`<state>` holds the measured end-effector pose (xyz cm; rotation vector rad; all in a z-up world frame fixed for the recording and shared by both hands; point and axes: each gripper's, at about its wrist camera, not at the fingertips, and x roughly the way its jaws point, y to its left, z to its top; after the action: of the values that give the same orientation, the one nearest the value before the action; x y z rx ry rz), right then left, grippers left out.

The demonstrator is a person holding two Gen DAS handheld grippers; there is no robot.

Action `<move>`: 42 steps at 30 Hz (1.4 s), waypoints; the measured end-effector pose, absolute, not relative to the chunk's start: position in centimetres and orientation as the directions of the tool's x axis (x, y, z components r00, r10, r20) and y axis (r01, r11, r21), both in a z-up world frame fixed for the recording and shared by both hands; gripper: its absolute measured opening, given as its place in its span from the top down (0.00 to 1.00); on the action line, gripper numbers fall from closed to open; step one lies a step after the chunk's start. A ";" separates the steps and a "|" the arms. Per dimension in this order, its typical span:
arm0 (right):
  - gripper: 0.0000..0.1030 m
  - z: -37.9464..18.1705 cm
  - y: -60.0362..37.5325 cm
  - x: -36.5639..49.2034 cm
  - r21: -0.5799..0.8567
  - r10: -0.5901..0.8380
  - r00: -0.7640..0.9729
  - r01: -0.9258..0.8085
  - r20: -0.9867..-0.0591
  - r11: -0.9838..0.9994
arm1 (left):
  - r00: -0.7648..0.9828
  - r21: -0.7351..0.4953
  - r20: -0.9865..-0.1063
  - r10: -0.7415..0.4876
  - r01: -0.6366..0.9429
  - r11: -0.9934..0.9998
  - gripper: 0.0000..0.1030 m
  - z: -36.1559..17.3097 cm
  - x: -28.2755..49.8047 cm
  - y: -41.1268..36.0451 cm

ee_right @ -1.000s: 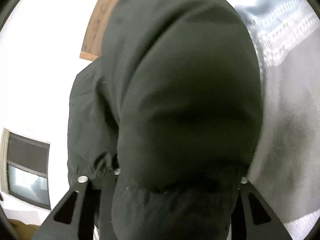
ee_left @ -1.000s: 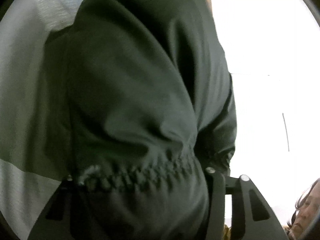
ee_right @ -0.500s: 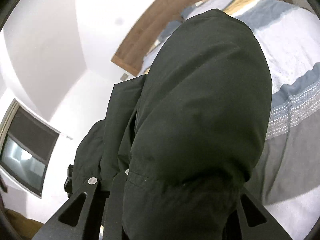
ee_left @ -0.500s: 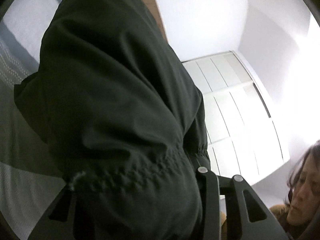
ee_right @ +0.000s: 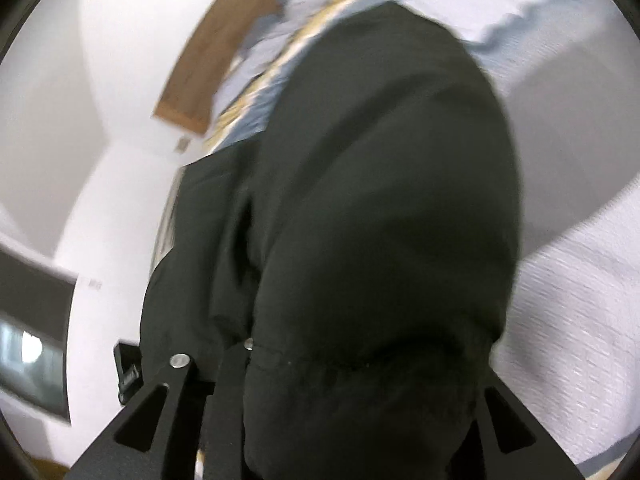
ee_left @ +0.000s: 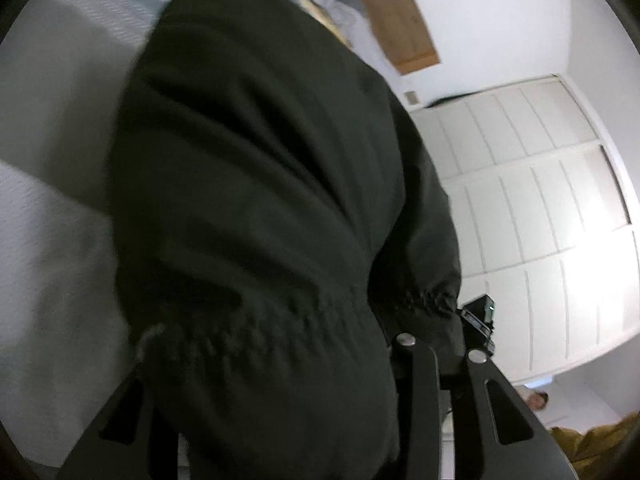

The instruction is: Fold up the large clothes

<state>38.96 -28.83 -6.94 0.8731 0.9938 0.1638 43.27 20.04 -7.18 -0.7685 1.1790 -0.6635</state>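
A: Left wrist first. What do you have?

B: Your left gripper (ee_left: 276, 364) is grasping the dark garment (ee_left: 260, 184) at its gathered elastic hem; cloth fills the gap between the fingers (ee_left: 416, 396), and the jaws are easing apart with it still between them. The garment hangs forward over the bed (ee_left: 48, 216) and covers most of the view.

A: Any label or print on it?

B: None you can read. A pale bit of cord sits at the hem's left end, too blurred to say more.

A: Room to move?

B: The bed's white cover shows to the left of the cloth. At the top is the headboard (ee_left: 400, 20), to the right a panelled wardrobe (ee_left: 540, 208). Your right gripper (ee_left: 480, 324) peeks out just beside the garment's right edge. A person (ee_left: 536, 400) is in the lower right corner.

A: Now the right wrist.

B: Your right gripper (ee_right: 360, 364) grasps the same garment (ee_right: 380, 200) at a stitched hem; the jaws are opening with fabric bunched between the fingers (ee_right: 160, 400). No writing here either.

A: Edges?

B: The bed (ee_right: 580, 280) lies to the right. The headboard (ee_right: 224, 52) and pillows are at the top. White wall and a dark window (ee_right: 32, 320) are on the left. Your left gripper (ee_right: 128, 372) shows just beside the cloth's lower left edge.
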 end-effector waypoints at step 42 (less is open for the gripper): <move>0.01 -1.8 -32.2 34.9 0.147 0.044 0.275 0.368 -0.961 0.918 | 0.405 -0.632 -0.724 -0.559 -0.064 0.773 0.43 -1.1 39.4 28.1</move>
<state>34.95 -32.17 -1.83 0.3746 1.2823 -0.2246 39.41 28.06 -1.11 -0.6430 1.1272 -0.3410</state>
